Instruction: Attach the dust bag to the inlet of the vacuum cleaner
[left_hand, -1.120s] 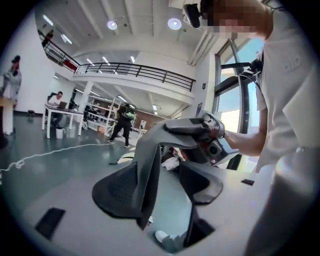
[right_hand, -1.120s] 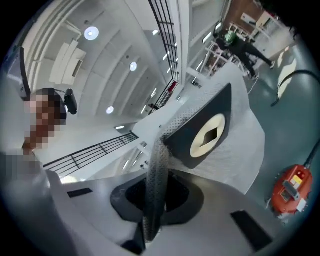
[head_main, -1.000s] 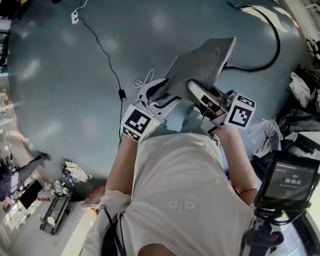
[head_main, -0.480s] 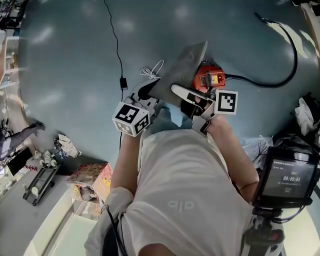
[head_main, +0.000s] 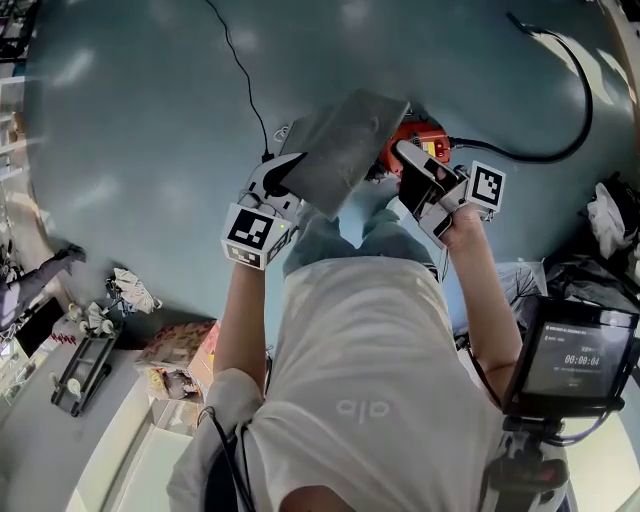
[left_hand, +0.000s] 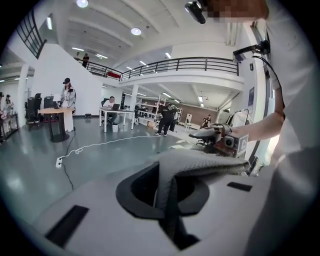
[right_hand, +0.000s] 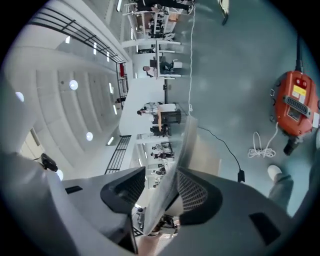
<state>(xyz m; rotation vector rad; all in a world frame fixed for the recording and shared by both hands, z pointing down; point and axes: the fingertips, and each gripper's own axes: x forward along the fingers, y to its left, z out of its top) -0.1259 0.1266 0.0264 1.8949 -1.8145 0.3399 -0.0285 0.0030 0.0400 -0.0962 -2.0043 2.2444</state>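
At the far left of the head view, a black rack (head_main: 85, 375) lies on a pale surface beside some small clutter. A thin black cable (head_main: 240, 75) runs down the grey floor (head_main: 130, 150) toward the person's hands.

The left gripper (left_hand: 167, 192) reaches forward and slightly downward. Its 2 jaws are closed tight on a fold of the dust bag (head_main: 345, 145), pinching the grey woven fabric at the bag's near left edge. The bag is held above the floor as a flat grey slab, tilted, with its far right corner over the vacuum cleaner (head_main: 420, 140).

The vacuum cleaner is orange and sits on the floor just beyond the person's knees, partly covered by the bag in the head view. In the right gripper view it shows clear of the bag, with a white coiled cord (right_hand: 262, 147) beside it.

The right gripper (right_hand: 160, 195) is held level and rolled onto its side at the bag's right edge. Its jaws have just been opening and now stand apart, with the thin edge of the bag between them. One pad seems to rest against the fabric, though that is hard to judge; the other is clear of it.

Further right, a thick black hose (head_main: 575, 120) curves from the vacuum cleaner across the floor. At the lower right, a small screen (head_main: 578, 358) stands on a mount.
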